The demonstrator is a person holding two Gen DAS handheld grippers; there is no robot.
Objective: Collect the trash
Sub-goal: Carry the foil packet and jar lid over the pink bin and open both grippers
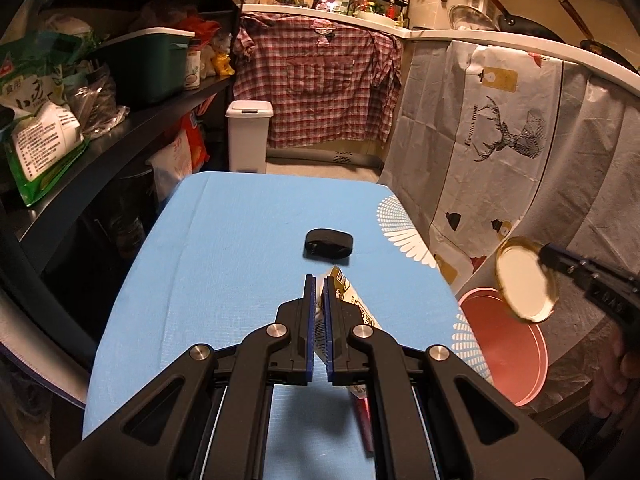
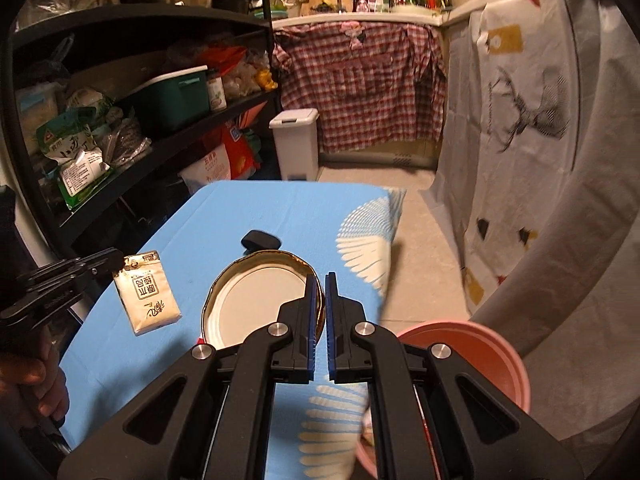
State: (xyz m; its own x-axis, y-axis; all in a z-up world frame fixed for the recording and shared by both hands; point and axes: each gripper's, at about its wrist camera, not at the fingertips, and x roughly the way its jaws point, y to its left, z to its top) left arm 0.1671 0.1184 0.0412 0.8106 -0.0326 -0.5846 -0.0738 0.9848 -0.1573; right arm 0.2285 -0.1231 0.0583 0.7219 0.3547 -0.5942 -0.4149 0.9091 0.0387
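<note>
My left gripper [image 1: 319, 282] is shut on a beige paper packet [image 1: 352, 304] and holds it above the blue table [image 1: 224, 264]; the packet also shows in the right wrist view [image 2: 146, 294]. My right gripper [image 2: 320, 280] is shut on the rim of a gold jar lid [image 2: 260, 300] with a white inside, held above the table's right side; the lid also shows in the left wrist view [image 1: 524, 280]. A small black object [image 1: 329, 244] lies on the table ahead. A pink bin [image 2: 480, 356] stands on the floor at the table's right edge.
A black shelf rack [image 1: 132, 120] full of bags and a green box lines the left side. A white pedal bin [image 1: 249, 136] stands beyond the table's far end. Cloth-covered counters [image 1: 500, 140] run along the right and back.
</note>
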